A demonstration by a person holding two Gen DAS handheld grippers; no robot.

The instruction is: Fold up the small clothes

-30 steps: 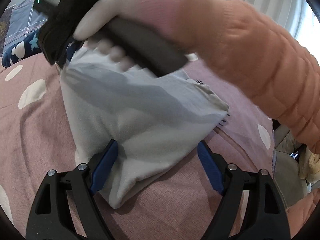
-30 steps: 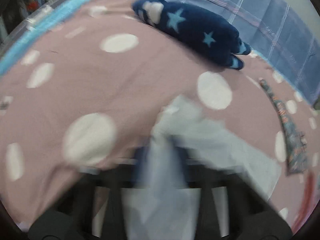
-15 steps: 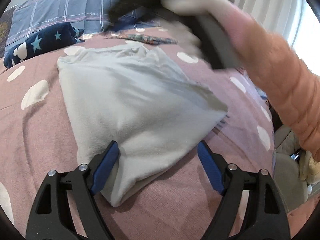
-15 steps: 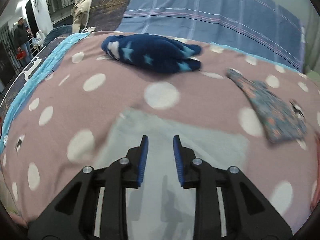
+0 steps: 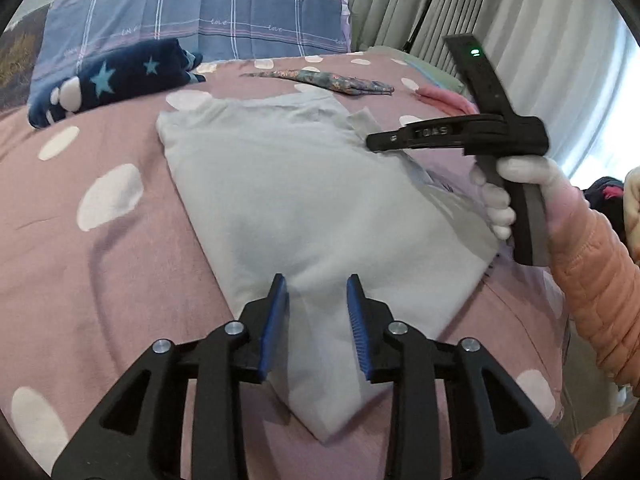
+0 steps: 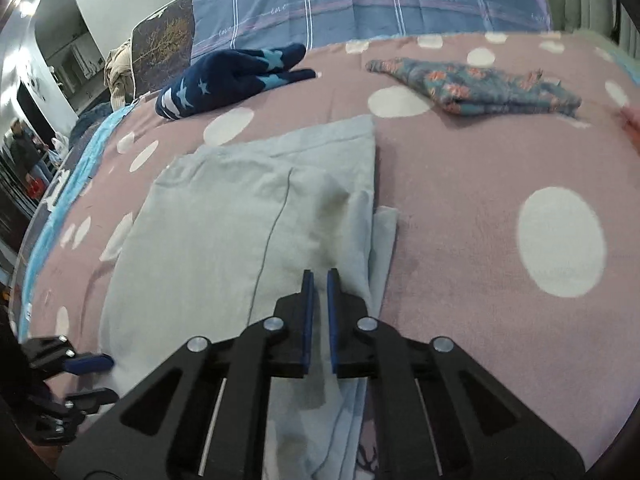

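A pale grey garment (image 5: 304,200) lies folded on the pink dotted bedspread (image 5: 100,264); it also shows in the right wrist view (image 6: 224,232). My left gripper (image 5: 318,296) is open over the garment's near corner, with cloth between its blue pads but not pinched. My right gripper (image 6: 319,280) is nearly shut and empty, hovering above the garment's right edge. It also shows in the left wrist view (image 5: 374,142), held by a gloved hand. The left gripper shows at the lower left of the right wrist view (image 6: 94,380).
A navy star-print garment (image 5: 116,76) and a floral cloth (image 5: 332,80) lie at the far side. A pink item (image 5: 444,98) lies at the right. A blue checked pillow (image 5: 200,12) and curtains stand behind.
My right gripper let go of the garment's far part, pulled back to the right and nearly shut. My left gripper narrowed its opening over the near corner.
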